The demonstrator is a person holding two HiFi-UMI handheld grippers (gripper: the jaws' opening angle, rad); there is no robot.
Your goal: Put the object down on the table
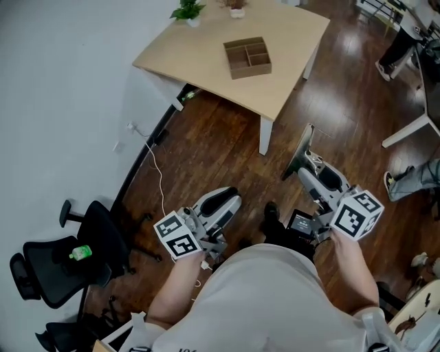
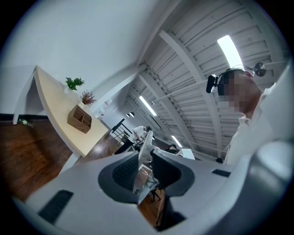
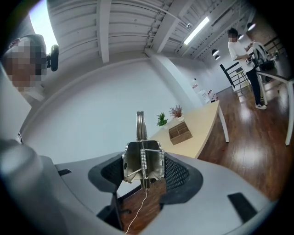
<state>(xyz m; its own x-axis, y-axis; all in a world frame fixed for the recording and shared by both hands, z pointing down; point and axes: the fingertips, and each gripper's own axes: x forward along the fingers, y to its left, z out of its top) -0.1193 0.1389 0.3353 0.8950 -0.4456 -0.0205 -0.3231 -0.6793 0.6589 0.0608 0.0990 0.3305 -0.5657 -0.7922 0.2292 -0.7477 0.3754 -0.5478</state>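
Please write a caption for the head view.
Right gripper holds a metal clip; wooden table lies ahead.

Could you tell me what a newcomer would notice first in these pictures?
Most striking is the metal spring clip clamped in the right gripper over the dark wooden floor; the left gripper pinches a thin pale piece. Ahead, the pale table by the wall bears a wooden compartment box and two potted plants.

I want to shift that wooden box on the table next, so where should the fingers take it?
Probably take the box by its near wall from above, one finger inside a compartment, one outside. It sits flat on the table, top open, with thin upright walls.
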